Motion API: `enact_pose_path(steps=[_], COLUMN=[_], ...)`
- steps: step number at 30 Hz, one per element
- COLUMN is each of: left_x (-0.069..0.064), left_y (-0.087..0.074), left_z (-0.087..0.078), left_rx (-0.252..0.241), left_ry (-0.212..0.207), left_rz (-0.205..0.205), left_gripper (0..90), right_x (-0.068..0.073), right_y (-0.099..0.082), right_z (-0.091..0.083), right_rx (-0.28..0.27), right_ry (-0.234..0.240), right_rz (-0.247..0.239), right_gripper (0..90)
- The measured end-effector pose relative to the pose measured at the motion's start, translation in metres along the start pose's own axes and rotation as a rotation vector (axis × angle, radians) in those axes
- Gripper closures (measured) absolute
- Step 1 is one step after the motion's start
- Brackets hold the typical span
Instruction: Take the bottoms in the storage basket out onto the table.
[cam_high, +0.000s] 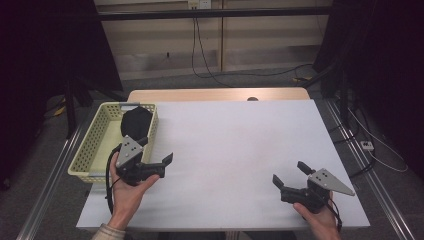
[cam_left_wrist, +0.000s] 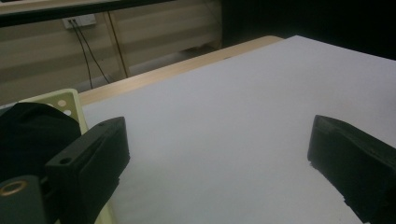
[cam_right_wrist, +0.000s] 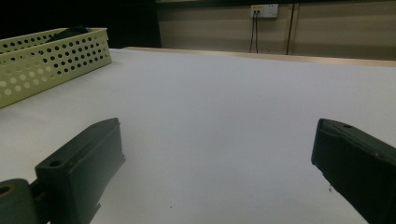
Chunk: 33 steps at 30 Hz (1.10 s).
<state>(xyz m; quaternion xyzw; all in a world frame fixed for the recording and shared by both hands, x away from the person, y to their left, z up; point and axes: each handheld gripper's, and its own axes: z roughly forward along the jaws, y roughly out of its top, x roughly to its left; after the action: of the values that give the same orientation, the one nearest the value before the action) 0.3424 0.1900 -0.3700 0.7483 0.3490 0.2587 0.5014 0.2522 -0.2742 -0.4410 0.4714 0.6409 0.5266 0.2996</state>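
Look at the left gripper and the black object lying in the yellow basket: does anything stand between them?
Yes. The yellow perforated basket holds the black object, and its near-side wall rises between that object and the open left gripper, which sits beside the basket. Above the rim, nothing visible blocks the way.

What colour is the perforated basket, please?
Pale yellow basket, clearest in the right gripper view.
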Motion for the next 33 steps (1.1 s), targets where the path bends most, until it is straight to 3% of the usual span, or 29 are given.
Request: enact_pose_path(steps=[12,16,20,22,26,33], left_x=[0.025,0.037,0.048,0.056,0.065,0.079], left_y=[0.017,0.022,0.026,0.026,0.026,0.031], left_z=[0.001,0.003,0.006,0.009,0.014,0.022], left_rx=[0.025,0.048,0.047,0.063,0.07,0.075], left_ry=[0.048,0.079,0.096,0.107,0.109,0.136], left_rz=[-0.022,-0.004,-0.035,-0.03,-0.064,-0.086], left_gripper=[5.8,5.8,5.8,5.8,4.8,4.7], right_x=[0.0,0.0,0.0,0.001,0.001,0.001], right_y=[0.0,0.0,0.0,0.0,-0.001,-0.001], right_z=[0.002,0.003,0.003,0.003,0.003,0.003], right_rx=[0.005,0.009,0.009,0.009,0.012,0.013], right_ry=[0.014,0.016,0.019,0.02,0.018,0.027], right_rz=[-0.001,-0.002,-0.004,-0.006,-0.003,-0.005], right_gripper=[2.4,2.4,2.5,2.4,2.5,2.5])
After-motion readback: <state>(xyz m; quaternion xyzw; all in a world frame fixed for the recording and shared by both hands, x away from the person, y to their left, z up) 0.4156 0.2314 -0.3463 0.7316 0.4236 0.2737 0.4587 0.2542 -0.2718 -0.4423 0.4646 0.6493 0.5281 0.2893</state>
